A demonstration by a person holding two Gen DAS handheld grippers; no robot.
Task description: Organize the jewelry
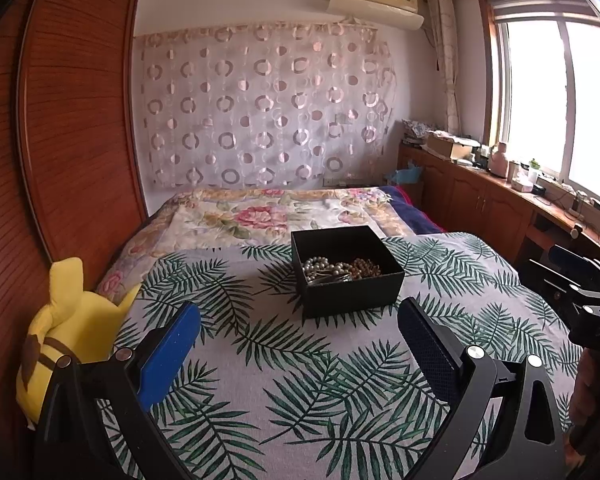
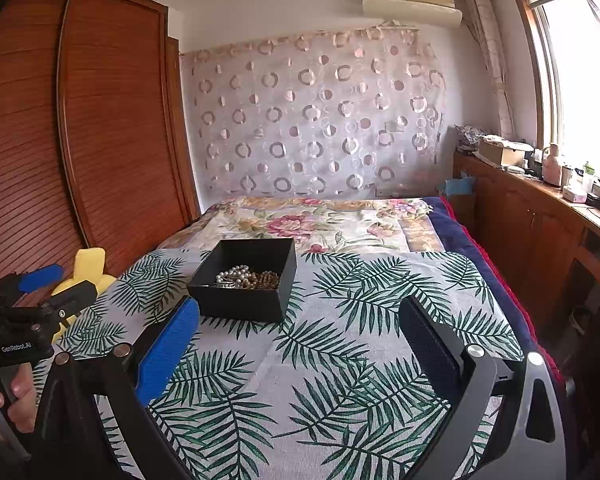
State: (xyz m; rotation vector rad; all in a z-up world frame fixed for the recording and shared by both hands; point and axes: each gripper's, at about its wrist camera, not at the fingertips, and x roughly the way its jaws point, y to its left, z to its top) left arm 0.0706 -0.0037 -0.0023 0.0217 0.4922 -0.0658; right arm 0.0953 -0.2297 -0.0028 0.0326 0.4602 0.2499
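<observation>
A black open box [image 1: 352, 294] stands on the leaf-print cloth [image 1: 260, 360]. Inside lie a pearl necklace [image 1: 320, 266], a brown bead string [image 1: 366, 267] and some silvery pieces. In the right wrist view the box [image 2: 240, 300] sits ahead and to the left, with pearls [image 2: 232, 274] and brown beads [image 2: 266, 279] in it. My left gripper [image 1: 300, 320] is open and empty, just short of the box. My right gripper [image 2: 300, 320] is open and empty, to the right of the box. Each gripper shows at the edge of the other's view [image 1: 580, 292] [image 2: 28, 312].
The cloth covers the near end of a bed with a floral blanket [image 1: 260, 216]. A yellow plush toy [image 1: 60, 332] lies at the left edge by the wooden wardrobe [image 1: 72, 120]. A wooden counter [image 1: 500, 196] with clutter runs under the window on the right.
</observation>
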